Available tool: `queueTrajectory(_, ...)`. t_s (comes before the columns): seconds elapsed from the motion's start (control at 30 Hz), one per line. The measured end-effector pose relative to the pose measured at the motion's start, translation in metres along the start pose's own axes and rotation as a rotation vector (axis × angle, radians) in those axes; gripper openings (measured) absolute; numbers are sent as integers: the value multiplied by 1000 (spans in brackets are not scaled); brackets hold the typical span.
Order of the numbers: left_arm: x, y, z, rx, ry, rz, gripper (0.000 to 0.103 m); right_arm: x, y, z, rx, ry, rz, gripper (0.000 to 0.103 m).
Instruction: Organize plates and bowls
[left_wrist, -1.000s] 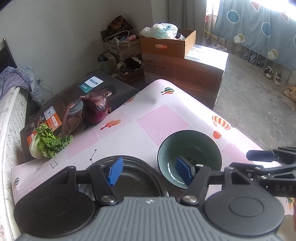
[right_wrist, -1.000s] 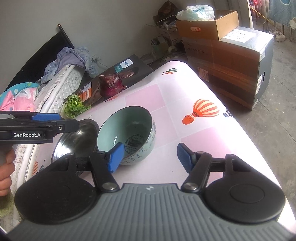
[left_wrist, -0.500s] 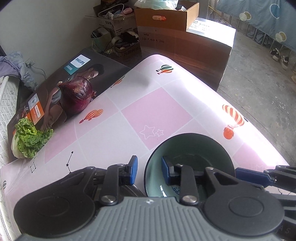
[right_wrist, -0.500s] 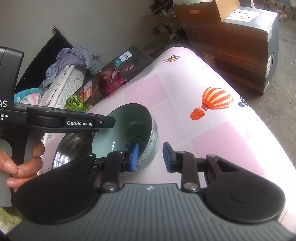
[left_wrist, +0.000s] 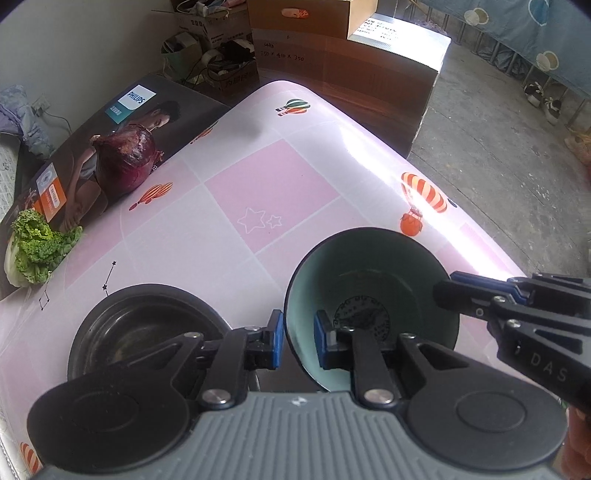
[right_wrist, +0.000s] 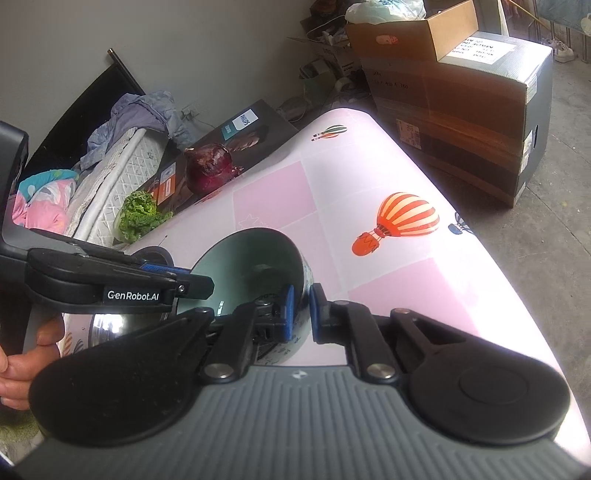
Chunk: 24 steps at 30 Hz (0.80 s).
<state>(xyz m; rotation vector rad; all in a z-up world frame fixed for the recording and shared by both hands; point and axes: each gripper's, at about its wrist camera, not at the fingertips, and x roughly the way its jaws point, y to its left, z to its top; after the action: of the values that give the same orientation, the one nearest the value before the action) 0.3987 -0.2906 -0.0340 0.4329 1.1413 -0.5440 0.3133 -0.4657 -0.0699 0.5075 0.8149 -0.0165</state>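
A green ceramic bowl (left_wrist: 373, 273) is held at the table's near edge, with its mouth tilted away from me. My left gripper (left_wrist: 298, 341) is shut on its near left rim. My right gripper (right_wrist: 300, 314) is shut on its right rim, and the bowl's inside shows in the right wrist view (right_wrist: 243, 266). A steel bowl (left_wrist: 144, 325) sits on the pink tablecloth (left_wrist: 258, 192) just left of the green bowl; it also shows in the right wrist view (right_wrist: 110, 326), partly hidden behind the left gripper's body.
A red onion (left_wrist: 125, 158) and a lettuce leaf (left_wrist: 37, 243) lie at the table's left edge by a dark Philips box (left_wrist: 147, 107). Stacked cardboard boxes (left_wrist: 351, 66) stand beyond the table's far end. A bed (right_wrist: 92, 177) runs along the left.
Both grippers have shut on the green bowl's rim, left and right. The bowl has been tipped up off the table.
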Motion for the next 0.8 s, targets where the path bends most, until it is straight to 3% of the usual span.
queueTrajectory(0.37,-3,-15,-20,12,26,-10,23,2,-23,-17,134,79,56,20)
queueTrajectory(0.8,0,-27,-36,47,-27,42,22,11,-20,-26,131,66,63,26)
